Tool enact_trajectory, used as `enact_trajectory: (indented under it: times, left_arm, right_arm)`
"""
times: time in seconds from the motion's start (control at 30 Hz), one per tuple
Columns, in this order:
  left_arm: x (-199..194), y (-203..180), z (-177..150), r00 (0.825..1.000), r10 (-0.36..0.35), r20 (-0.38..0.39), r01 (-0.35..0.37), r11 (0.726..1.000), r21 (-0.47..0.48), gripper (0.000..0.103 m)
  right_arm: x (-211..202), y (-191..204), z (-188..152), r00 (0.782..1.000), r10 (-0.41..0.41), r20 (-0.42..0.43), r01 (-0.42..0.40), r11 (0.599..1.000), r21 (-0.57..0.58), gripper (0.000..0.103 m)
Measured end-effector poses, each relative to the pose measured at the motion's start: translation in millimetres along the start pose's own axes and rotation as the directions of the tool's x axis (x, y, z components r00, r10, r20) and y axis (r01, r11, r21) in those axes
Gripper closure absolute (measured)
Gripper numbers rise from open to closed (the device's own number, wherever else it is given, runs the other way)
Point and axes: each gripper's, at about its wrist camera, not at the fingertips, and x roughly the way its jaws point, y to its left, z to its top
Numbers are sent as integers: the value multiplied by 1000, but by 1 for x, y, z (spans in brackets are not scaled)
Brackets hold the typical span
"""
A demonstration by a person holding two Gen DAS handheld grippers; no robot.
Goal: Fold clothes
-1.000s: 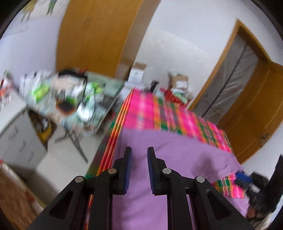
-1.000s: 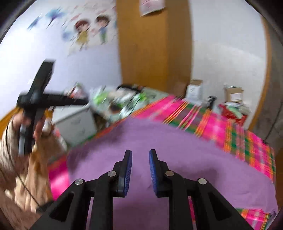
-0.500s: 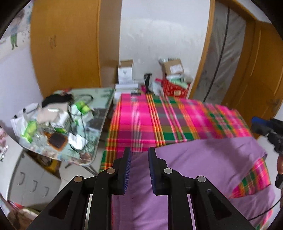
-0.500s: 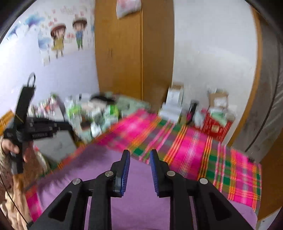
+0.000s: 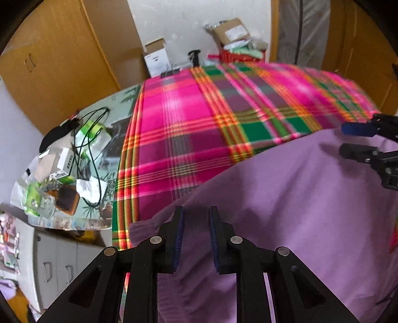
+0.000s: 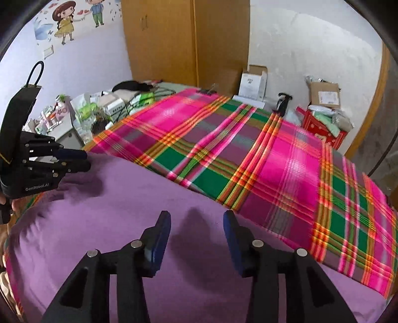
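1. Bedroom: wood wardrobe [image 6: 184, 39] at back, white wall w/ cartoon stickers [image 6: 74, 20] upper left in the right-wrist view; door frame on far right.
2. Far left, beside the bed: glass-topped counter [image 5: 119, 104], cluttered w/ boxes, bags, a black cable [image 5: 92, 139] and a hairbrush [image 5: 66, 201]. White drawer cabinet [image 5: 57, 261] below it.
3. Bed covered w/ pink/green plaid blanket [image 5: 199, 119]; cardboard boxes [image 6: 253, 82] and a red box [image 6: 321, 129] sit past its far end, by the wall.
4. Purple garment [image 5: 311, 198] lies spread on the near part of the blanket, far edge running diagonally across the plaid; a wrinkled corner sits near the bed's left edge.
5. Left gripper [image 5: 195, 238]: jaws only narrowly apart, hovering over the garment's left corner; purple cloth shows in the gap, but can't tell if pads press it or it's just lying below.
6. Right gripper [image 6: 196, 242]: jaws have just been opening, now wide apart, nothing between them; purple cloth below, w/ the gripper's shadow on it.
7. Each gripper shows in the other's view: right one at the left-wrist view's right edge, left one at the right-wrist view's left edge, over the garment's far edge.
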Motion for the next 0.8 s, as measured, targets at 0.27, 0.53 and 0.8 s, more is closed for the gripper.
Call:
enact_trajectory:
  times: [0.27, 0.53, 0.8]
  left_arm:
    - [17, 13, 6, 999, 23, 27, -22, 999, -41, 76]
    - [18, 20, 1, 998, -7, 67, 6, 1000, 21, 63]
    - [15, 13, -3, 992, -50, 113, 28, 982, 185, 63]
  right_arm:
    - [30, -4, 4, 1000, -20, -7, 20, 999, -33, 57]
    - [40, -3, 10, 1000, 18, -5, -19, 999, -48, 54]
    - [43, -4, 13, 999, 37, -2, -37, 999, -38, 53]
